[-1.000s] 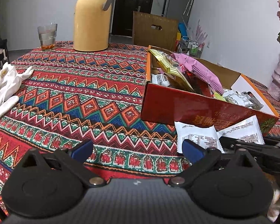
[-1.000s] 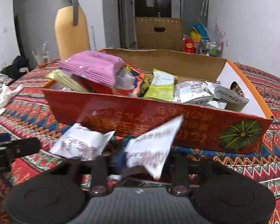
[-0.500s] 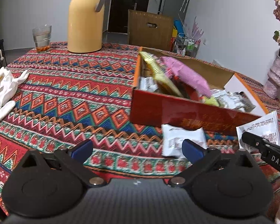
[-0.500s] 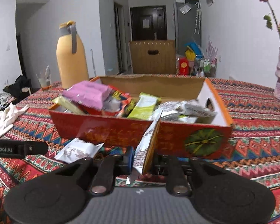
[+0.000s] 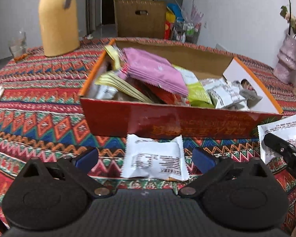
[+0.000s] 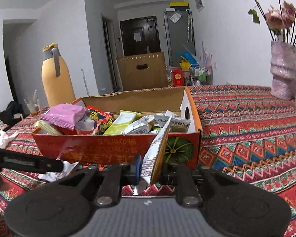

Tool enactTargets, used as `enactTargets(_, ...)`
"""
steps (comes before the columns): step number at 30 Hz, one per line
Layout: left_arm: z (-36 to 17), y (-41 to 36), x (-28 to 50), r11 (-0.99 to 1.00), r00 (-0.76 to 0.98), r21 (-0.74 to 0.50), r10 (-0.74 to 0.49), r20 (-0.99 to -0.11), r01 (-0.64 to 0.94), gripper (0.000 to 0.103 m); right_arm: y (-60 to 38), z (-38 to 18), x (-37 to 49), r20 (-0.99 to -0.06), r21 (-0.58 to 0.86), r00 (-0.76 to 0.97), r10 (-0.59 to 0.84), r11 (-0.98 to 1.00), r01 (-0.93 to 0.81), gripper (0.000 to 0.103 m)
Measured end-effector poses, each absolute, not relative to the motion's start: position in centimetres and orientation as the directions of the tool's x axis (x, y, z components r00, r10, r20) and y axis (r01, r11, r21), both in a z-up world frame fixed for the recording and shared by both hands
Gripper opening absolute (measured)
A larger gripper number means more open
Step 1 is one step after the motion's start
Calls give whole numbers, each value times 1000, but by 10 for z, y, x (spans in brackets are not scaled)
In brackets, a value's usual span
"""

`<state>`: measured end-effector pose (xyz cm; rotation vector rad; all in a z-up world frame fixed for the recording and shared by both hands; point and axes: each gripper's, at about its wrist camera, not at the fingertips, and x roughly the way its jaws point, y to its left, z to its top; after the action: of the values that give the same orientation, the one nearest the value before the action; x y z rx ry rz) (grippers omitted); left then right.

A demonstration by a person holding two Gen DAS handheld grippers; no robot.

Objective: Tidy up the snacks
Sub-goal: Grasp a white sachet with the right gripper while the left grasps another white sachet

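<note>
White packet (image 6: 155, 154) pinched edge-on in the closed right gripper (image 6: 150, 170) may snag the box (image 6: 116, 150) wall, while the empty left gripper (image 5: 145, 157) gapes over another (image 5: 155, 160).

We read little here. The red box (image 5: 179, 122) carries gold characters upside down along its front, too blurred to make out. The white packet (image 5: 155, 161) on the desk bears fine print and a barcode, illegible.
</note>
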<state>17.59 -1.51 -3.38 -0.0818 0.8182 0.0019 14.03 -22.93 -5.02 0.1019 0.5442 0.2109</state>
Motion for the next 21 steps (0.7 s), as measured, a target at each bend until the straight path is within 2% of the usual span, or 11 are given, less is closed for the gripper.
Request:
enactTargets(9,-58,-24,194,998,637,-19,21,-771,-57,103,-233,-58,141,-510,178,827,235,970,-166,16)
enactTargets(16,-64,-26,193,998,661,7,46,-749,-62,102,-231,-59,139,-512,168,827,231,972,-167,16)
enactTargets(17,-64,-27,193,998,664,7,47,-746,-63,96,-231,-59,139,-512,167,828,229,972,-165,16)
enactTargets(20,-58,-27,189,999,681,8,41,-732,-52,69,-231,-60,140,-514,163,828,223,973,-160,16)
enactTargets(21,-56,-27,187,999,683,5,37,-730,-48,65,-231,-61,140,-516,162,828,220,974,-159,16)
